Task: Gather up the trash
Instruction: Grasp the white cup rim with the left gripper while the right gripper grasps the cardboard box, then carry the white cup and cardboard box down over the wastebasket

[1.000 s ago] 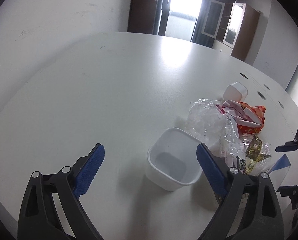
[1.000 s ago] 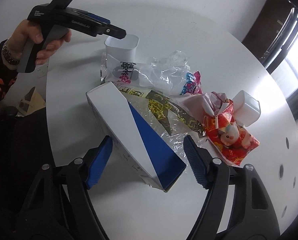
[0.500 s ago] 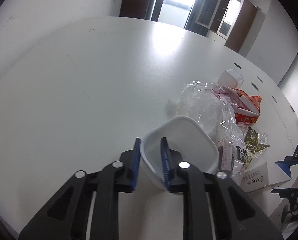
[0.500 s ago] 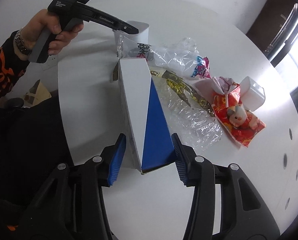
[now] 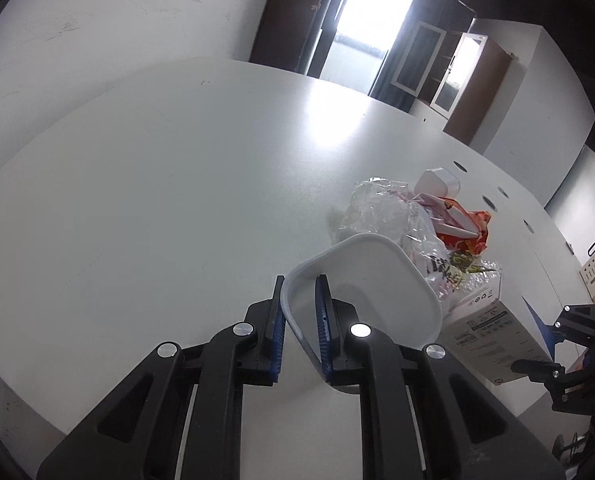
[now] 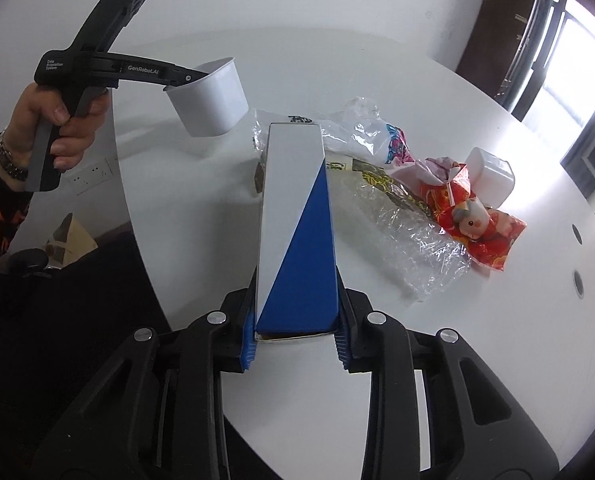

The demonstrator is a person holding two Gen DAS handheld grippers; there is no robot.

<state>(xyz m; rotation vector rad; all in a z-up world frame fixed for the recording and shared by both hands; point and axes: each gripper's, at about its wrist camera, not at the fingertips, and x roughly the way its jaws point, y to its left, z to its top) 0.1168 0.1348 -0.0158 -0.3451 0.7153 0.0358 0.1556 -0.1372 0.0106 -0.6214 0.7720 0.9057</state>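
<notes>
My left gripper [image 5: 300,312] is shut on the rim of a white plastic tub [image 5: 369,284] and holds it tilted above the white table [image 5: 157,184]; it also shows in the right wrist view [image 6: 209,98]. My right gripper [image 6: 295,336] is shut on a white-and-blue cardboard box [image 6: 295,216], its far end over the trash pile. The box also shows in the left wrist view [image 5: 485,332]. Clear plastic wrappers [image 6: 401,216], a red printed bag [image 6: 477,220] and a second white tub [image 6: 491,174] lie on the table.
The table's near edge [image 6: 137,216] curves past the box, with dark floor and a cardboard piece [image 6: 69,236] below. Round cable holes [image 6: 577,256] dot the table at the right. A door and cabinets [image 5: 437,64] stand beyond the far end.
My left gripper closed on the white tub's rim and lifted it off the table. My right gripper closed on the white-and-blue box and raised it.
</notes>
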